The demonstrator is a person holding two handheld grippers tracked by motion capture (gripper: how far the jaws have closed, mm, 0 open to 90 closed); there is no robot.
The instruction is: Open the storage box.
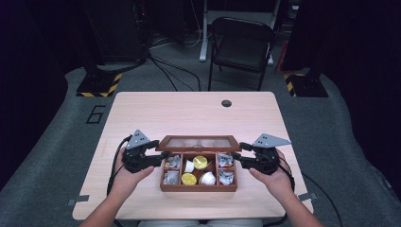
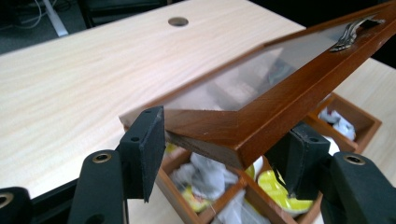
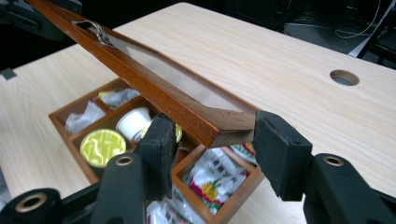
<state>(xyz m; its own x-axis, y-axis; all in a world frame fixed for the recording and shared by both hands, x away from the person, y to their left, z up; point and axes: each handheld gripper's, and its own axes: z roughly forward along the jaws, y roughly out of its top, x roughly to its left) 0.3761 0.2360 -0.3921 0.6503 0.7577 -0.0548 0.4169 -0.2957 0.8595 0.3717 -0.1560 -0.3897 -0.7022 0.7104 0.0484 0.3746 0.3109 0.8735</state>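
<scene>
Brown box (image 1: 198, 187) — yellow pods (image 1: 189, 178), blk grippers (image 1: 161, 159).

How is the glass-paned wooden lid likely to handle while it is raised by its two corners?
The lid looks rigid, a solid wooden frame, so probably no sag. Its pane seems fragile if dropped. The left gripper and right gripper only straddle corners, so polished wood might slip.

Packet print (image 3: 215, 175) too blurred

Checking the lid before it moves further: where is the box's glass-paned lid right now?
In the high view the lid stands raised over the far edge of the wooden box, its ends between the left gripper and right gripper.
</scene>
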